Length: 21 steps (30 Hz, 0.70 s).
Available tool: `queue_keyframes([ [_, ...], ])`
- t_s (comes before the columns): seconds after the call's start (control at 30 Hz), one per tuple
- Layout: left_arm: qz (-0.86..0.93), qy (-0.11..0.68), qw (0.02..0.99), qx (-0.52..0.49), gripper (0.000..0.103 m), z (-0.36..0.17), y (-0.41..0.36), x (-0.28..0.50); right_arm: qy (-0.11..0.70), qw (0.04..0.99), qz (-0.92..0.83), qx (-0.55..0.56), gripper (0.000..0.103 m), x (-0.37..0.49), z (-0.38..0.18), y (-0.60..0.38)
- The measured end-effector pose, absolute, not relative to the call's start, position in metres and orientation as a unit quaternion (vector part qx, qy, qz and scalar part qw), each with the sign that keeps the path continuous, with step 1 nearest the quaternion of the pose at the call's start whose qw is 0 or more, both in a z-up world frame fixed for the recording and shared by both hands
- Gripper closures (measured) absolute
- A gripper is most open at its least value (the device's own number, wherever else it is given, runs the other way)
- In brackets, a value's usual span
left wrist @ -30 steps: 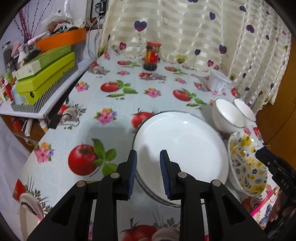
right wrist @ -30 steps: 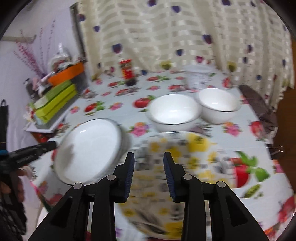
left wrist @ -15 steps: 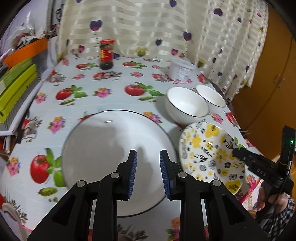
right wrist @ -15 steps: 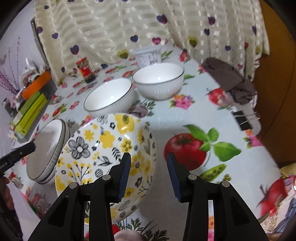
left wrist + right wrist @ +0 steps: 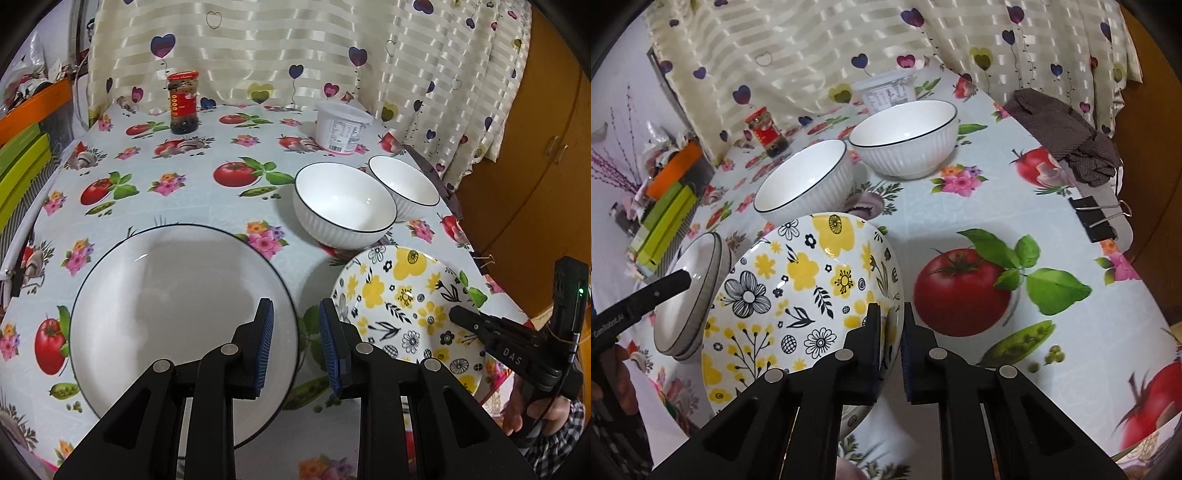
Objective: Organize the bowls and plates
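Right gripper [image 5: 889, 332] at lower centre, jaws clamped on the rim of the floral plate [image 5: 798, 295], left gripper [image 5: 296, 339] jaws narrowly parted and empty over the white plate's [image 5: 166, 295] right edge, two white bowls [image 5: 345, 206] on the tabletop [image 5: 192, 192] at upper right.

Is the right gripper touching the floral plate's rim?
Touching. In the right wrist view, the right gripper has its jaws shut on the rim of the floral plate, one pad on each side.
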<state>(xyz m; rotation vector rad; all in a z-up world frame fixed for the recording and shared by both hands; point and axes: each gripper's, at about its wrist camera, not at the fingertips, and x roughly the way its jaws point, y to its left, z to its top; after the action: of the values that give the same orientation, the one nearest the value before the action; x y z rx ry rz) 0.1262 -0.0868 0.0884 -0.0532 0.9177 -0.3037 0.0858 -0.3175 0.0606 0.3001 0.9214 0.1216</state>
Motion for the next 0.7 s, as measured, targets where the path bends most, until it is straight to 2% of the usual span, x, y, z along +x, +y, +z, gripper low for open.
queue_keyframes([
  [0.37, -0.153, 0.446, 0.882, -0.025, 0.077, 0.092, -0.105, 0.154, 0.453, 0.879, 0.047, 0.137, 0.093, 0.081, 0.064, -0.349],
  [0.47, -0.156, 0.45, 0.879, -0.03, 0.077, 0.093, -0.105, 0.168, 0.442, 0.888, 0.043, 0.12, 0.082, 0.081, 0.071, -0.35],
  [0.5, -0.154, 0.452, 0.878, -0.032, 0.077, 0.093, -0.105, 0.172, 0.438, 0.89, 0.043, 0.117, 0.07, 0.082, 0.074, -0.351],
  [0.53, -0.15, 0.452, 0.879, -0.031, 0.077, 0.093, -0.104, 0.177, 0.433, 0.893, 0.042, 0.118, 0.066, 0.083, 0.077, -0.352],
  [0.7, -0.158, 0.453, 0.877, -0.033, 0.077, 0.095, -0.105, 0.201, 0.411, 0.904, 0.04, 0.112, 0.064, 0.103, 0.097, -0.348],
])
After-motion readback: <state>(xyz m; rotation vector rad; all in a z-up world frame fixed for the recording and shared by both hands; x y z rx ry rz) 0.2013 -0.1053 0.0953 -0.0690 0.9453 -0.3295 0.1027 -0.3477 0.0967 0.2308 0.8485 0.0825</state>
